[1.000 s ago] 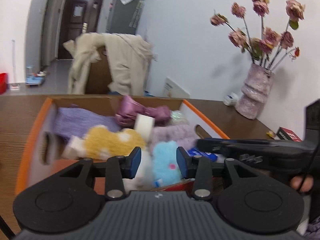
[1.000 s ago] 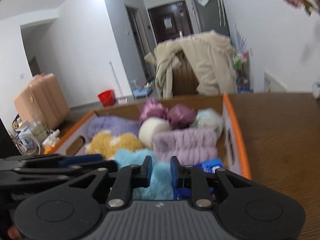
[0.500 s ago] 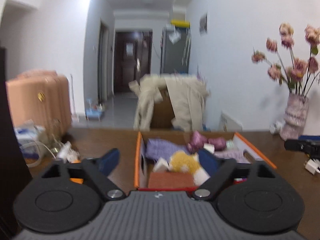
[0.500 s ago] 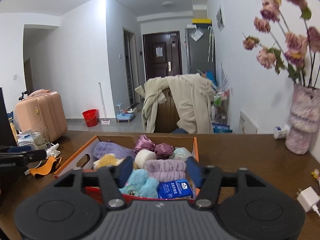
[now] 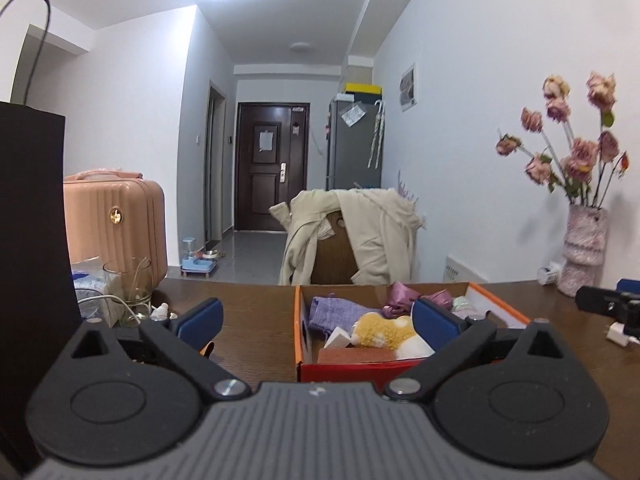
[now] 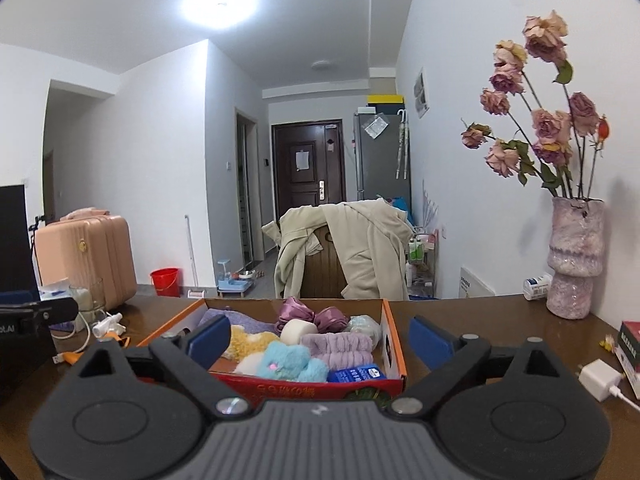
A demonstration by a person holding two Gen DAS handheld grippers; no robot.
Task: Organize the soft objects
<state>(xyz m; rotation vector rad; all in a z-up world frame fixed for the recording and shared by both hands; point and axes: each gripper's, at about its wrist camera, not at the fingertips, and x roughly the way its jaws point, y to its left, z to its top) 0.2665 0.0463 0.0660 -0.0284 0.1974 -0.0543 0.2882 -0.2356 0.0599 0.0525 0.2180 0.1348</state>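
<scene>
An orange-rimmed cardboard box (image 6: 390,320) stands on the brown table (image 6: 480,320) and holds several soft things: a blue plush (image 6: 290,362), a yellow plush (image 6: 252,342), lilac headbands (image 6: 340,346), purple scrunchies (image 6: 296,310), a white roll (image 6: 298,330) and a blue tissue pack (image 6: 358,374). The box (image 5: 298,328) and the yellow plush (image 5: 384,330) also show in the left wrist view. My left gripper (image 5: 316,320) is open and empty, in front of the box. My right gripper (image 6: 320,338) is open and empty, just short of the box's front edge.
A pink vase of dried roses (image 6: 574,256) stands at the table's right back, with a white charger (image 6: 598,380) and a red box (image 6: 630,344) near the right edge. A glass jar (image 5: 128,284) and cables lie at the left. A chair with a beige coat (image 6: 348,248) stands behind the table.
Both grippers have pulled back and up from inside the box and have opened wide. The soft things stay in the box.
</scene>
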